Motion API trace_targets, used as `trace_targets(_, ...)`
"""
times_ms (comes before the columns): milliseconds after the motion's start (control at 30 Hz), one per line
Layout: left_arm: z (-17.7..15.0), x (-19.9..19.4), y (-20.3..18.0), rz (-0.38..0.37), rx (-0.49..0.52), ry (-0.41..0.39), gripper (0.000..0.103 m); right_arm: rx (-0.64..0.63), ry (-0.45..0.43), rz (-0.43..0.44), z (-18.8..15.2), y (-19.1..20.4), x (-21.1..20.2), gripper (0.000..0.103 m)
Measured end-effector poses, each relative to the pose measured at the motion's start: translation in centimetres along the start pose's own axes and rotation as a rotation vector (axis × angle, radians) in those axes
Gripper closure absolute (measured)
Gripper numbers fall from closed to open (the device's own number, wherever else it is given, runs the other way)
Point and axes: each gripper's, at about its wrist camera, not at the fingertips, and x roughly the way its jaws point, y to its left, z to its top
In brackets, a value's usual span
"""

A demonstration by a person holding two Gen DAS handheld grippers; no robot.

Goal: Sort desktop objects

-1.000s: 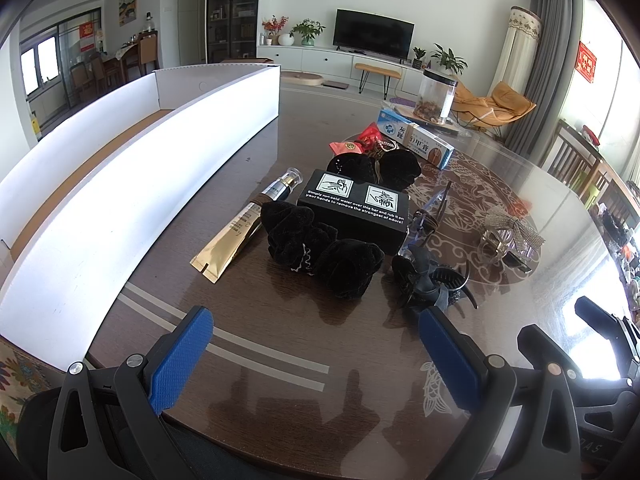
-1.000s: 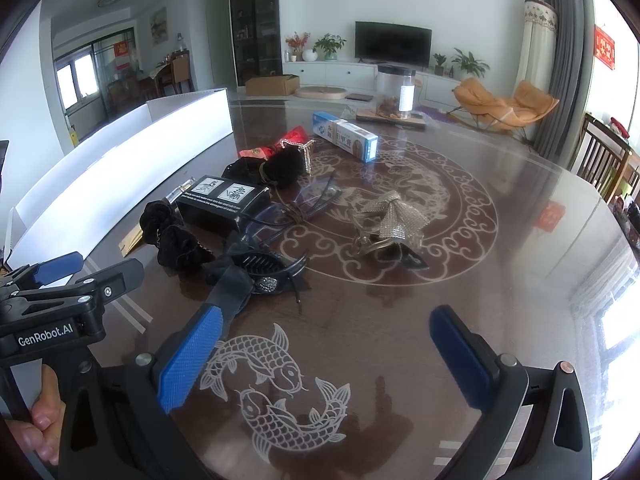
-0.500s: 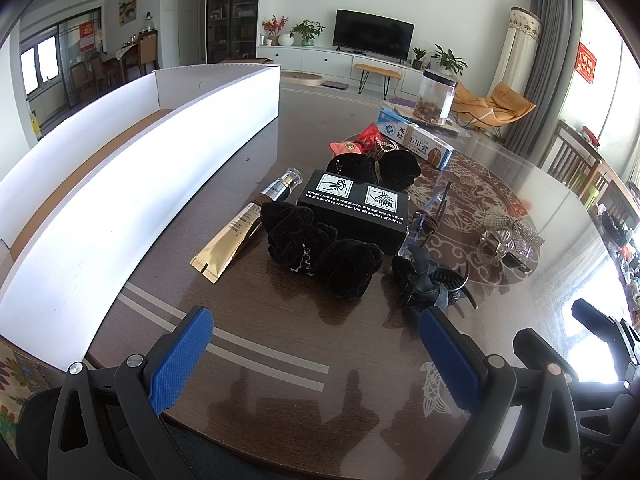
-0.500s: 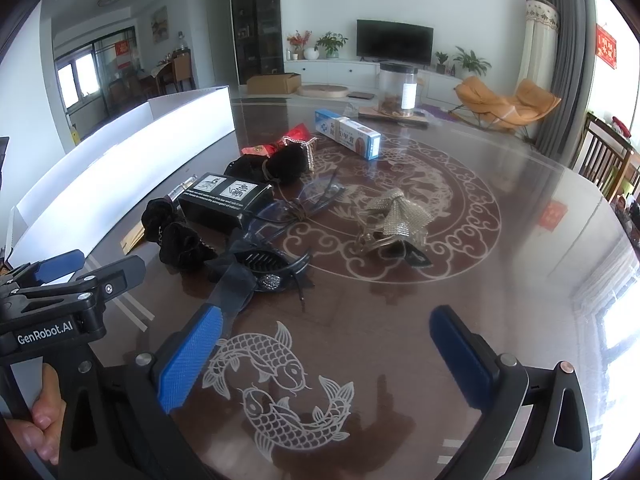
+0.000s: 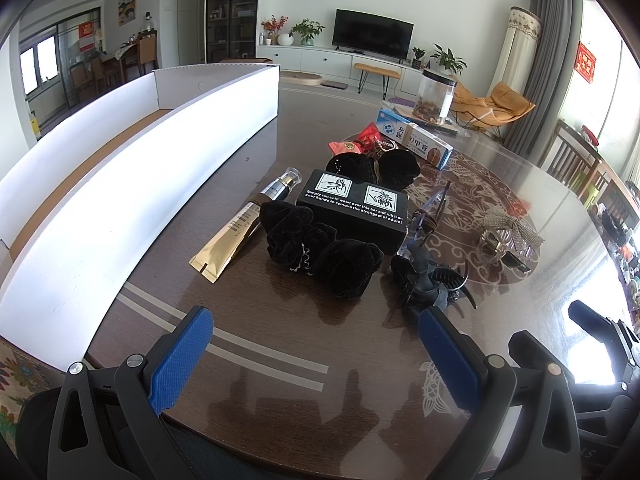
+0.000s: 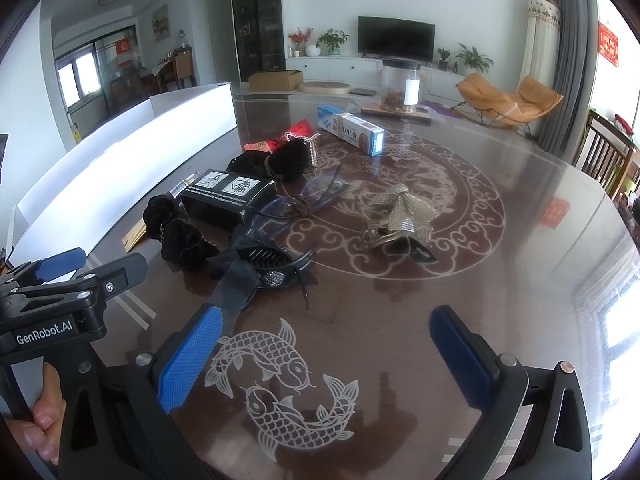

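Both tongs, left [image 5: 314, 354] and right [image 6: 326, 354], gape empty, black scrunchie [image 5: 320, 250] just ahead of left.

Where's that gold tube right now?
In the left wrist view, the gold tube lies flat on the table, left of centre, between the long white box and the black scrunchie.

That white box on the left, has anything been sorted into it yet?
Nothing looks done: the part of the white box in view holds nothing. Both grippers, left and right, are open and hold nothing. The black scrunchie, gold tube and hair claw lie unsorted.
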Motion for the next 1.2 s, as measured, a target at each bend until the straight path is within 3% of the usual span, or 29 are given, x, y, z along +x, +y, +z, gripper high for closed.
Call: trace_targets(1200, -0.17, -0.1, -0.3, -0.002, -0.001, 0.001, 0.0, 0.013, 0.026, 0.011, -0.36, -0.2, 0.49, 0.0)
